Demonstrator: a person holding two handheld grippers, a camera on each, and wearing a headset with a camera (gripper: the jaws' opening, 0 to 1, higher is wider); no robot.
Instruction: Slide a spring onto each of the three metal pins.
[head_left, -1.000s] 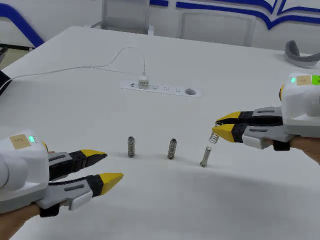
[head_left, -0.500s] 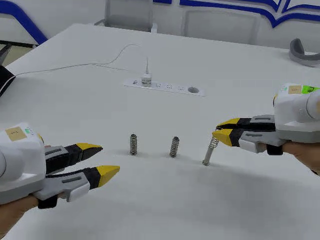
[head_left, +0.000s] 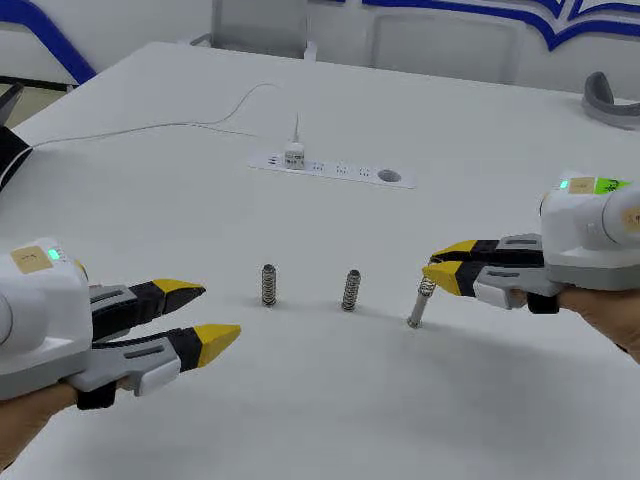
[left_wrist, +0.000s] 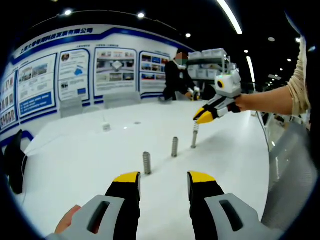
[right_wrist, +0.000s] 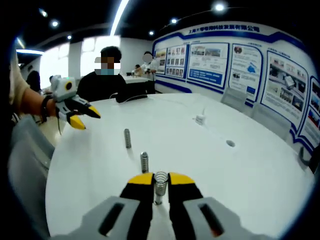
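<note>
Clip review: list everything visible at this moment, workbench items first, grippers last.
table: one, white, under everything.
left pin and middle pin: two, grey, upright mid-table, both spring-covered.
third pin: one, grey, right of them, leaning.
third spring: one, silver, at that pin's top.
power strip: one, white, behind the pins.
charger: one, white, plugged into the strip.
curved band: one, grey, far right.
left gripper: one, yellow-tipped, open, lower left.
right gripper: one, yellow-tipped, shut on the third spring.

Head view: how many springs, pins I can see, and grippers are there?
Springs: 3 (left spring, middle spring, right spring)
Pins you can see: 1 (pin)
Grippers: 2 (left gripper, right gripper)
Total: 6
</note>
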